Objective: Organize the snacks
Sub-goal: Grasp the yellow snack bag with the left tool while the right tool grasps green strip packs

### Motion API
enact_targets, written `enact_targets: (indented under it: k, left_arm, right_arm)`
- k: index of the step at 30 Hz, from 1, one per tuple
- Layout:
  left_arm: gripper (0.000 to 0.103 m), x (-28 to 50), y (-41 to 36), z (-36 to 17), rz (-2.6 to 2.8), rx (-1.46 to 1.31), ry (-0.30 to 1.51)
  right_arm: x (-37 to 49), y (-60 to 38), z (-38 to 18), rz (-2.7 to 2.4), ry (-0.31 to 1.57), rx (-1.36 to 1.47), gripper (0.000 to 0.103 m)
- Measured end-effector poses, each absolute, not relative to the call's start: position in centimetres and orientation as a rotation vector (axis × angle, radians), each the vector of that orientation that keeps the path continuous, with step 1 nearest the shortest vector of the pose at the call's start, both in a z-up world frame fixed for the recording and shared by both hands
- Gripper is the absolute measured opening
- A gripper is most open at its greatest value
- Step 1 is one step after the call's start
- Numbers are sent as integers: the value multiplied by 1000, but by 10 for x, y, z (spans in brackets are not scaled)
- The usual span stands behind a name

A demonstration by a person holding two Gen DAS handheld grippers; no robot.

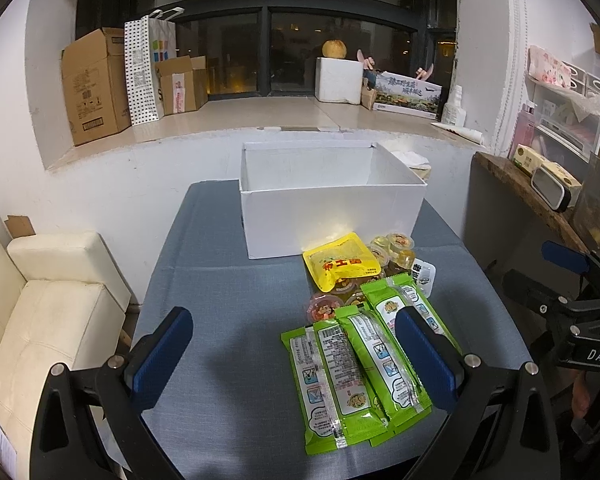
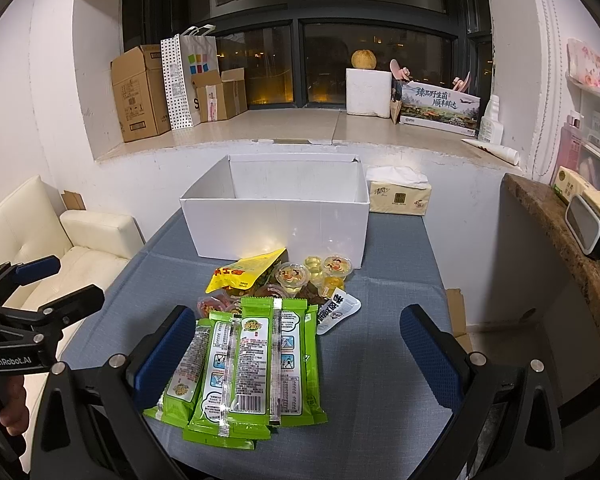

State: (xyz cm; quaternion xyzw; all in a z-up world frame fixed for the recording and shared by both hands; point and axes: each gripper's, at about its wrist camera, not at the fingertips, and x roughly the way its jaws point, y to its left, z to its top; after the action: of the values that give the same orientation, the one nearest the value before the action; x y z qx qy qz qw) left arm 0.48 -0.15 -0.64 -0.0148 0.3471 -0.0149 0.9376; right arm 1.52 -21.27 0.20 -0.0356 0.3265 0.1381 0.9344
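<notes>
An empty white box (image 1: 332,220) (image 2: 278,222) stands open at the far side of the blue-grey table (image 1: 228,300) (image 2: 384,360). In front of it lie a yellow pouch (image 1: 340,266) (image 2: 246,272), several jelly cups (image 1: 396,246) (image 2: 294,276), a small white sachet (image 2: 336,310) and several green snack packets (image 1: 360,368) (image 2: 244,372). My left gripper (image 1: 296,360) is open just above the table, its right finger over the green packets. My right gripper (image 2: 298,360) is open, hovering over the same packets with nothing held.
A tissue box (image 2: 400,196) sits behind the white box. A cream sofa (image 1: 56,304) stands left of the table, a wooden shelf (image 1: 528,192) with boxes to the right. Cardboard boxes (image 1: 94,84) and a foam box (image 1: 338,80) line the window sill.
</notes>
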Motion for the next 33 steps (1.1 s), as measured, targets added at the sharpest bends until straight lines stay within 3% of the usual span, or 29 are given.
enact_targets:
  k: [9,24,26,27,30,31,33]
  left_arm:
    - [103,54,-13,-37,-118,-20,775]
    - [103,206,-41,-115,-132,-159,1077]
    - [93,209,-39,-119,-136,-187,1086]
    - [82,208,-37,-120,-146,-205,1089]
    - [78,204,-36,-119,-151,-209,1088]
    - [65,203,-36,-119,-162,-206,1088]
    - [62,202,-36,-118,-164,-208,1081]
  right_arm:
    - [15,-216,-1,280,671,-68,103]
    - [19,-235,-13,257,701,-22,103]
    - [20,-242,-15,244,707,-8,103]
    - [20,-243,-16,240,710,-3,103]
    - [22,-249,-19,228,721,15,103]
    - [23,-249,-20,226,726,20,103]
    - [24,-247,-21,228,732,22,103]
